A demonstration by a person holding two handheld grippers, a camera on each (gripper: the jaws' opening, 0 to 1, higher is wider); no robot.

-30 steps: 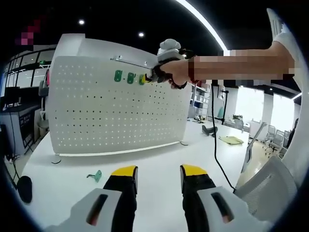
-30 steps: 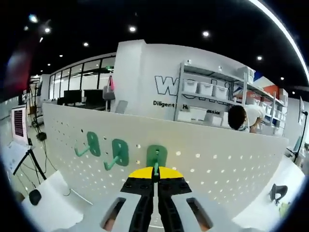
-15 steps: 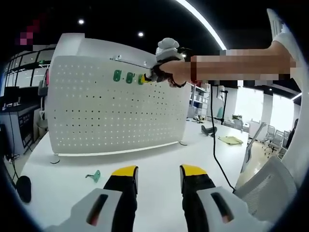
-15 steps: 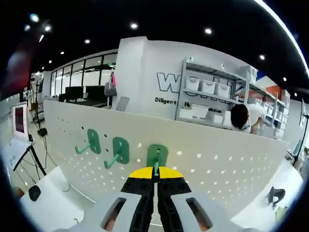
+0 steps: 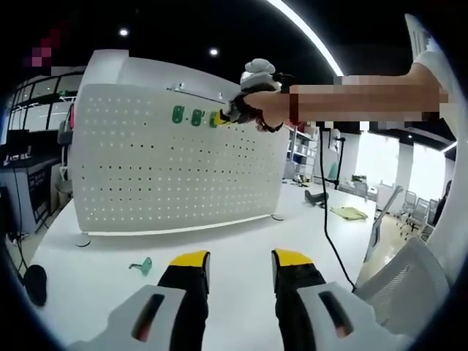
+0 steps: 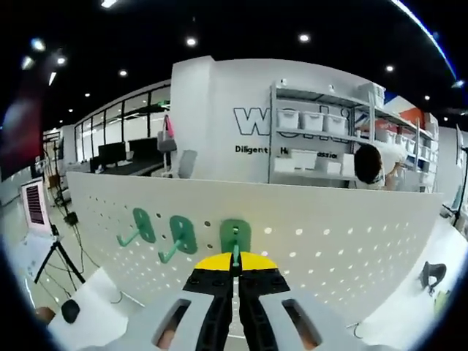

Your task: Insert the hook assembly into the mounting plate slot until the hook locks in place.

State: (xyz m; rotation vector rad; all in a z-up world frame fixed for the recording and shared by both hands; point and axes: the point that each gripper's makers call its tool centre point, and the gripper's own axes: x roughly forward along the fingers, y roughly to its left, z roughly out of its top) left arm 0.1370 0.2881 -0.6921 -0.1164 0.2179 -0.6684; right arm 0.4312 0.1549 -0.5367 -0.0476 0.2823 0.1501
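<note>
Bright, even indoor light from ceiling spots (image 6: 303, 36) and a long light strip (image 5: 307, 33) on a dark ceiling. Pegboard (image 5: 168, 168) and table (image 5: 241, 245) near-white, shadows faint. Windows (image 5: 380, 157) blown out. Strong fisheye bending at edges; centre sharp, periphery soft.

Green hook (image 6: 235, 238) flat against the upright white pegboard (image 6: 351, 241), third in a row.
</note>
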